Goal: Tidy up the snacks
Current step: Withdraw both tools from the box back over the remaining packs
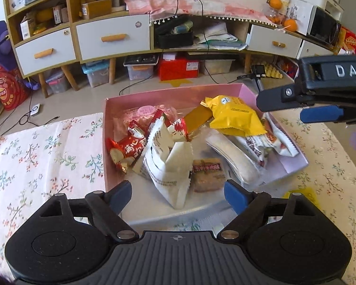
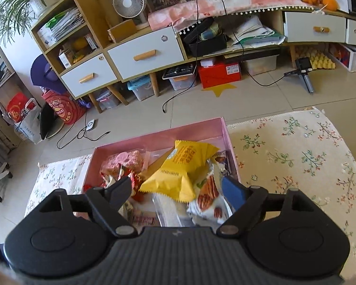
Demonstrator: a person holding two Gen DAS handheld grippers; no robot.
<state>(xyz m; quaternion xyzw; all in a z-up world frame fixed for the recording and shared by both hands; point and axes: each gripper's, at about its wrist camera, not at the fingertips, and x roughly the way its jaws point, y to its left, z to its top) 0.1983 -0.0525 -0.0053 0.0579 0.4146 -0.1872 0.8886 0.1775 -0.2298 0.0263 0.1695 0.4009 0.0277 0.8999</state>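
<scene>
A pink box point(image 1: 154, 95) on the floral tablecloth holds several snack packets. A yellow packet point(image 1: 235, 116) lies on top at the right, a white packet point(image 1: 163, 163) and a red packet point(image 1: 125, 149) at the left, a brown bar point(image 1: 207, 174) at the front. My left gripper point(image 1: 178, 193) is open and empty at the box's near edge. My right gripper point(image 2: 176, 191) is open above the yellow packet point(image 2: 182, 171), which sits in the pink box point(image 2: 197, 128). The right gripper also shows in the left wrist view point(image 1: 303, 106), to the right of the box.
The floral tablecloth point(image 1: 47, 156) spreads left and right of the box point(image 2: 296, 161). Beyond the table edge is tiled floor with cables, then a wooden cabinet point(image 1: 111, 38) with white drawers, a fan and storage bins beneath.
</scene>
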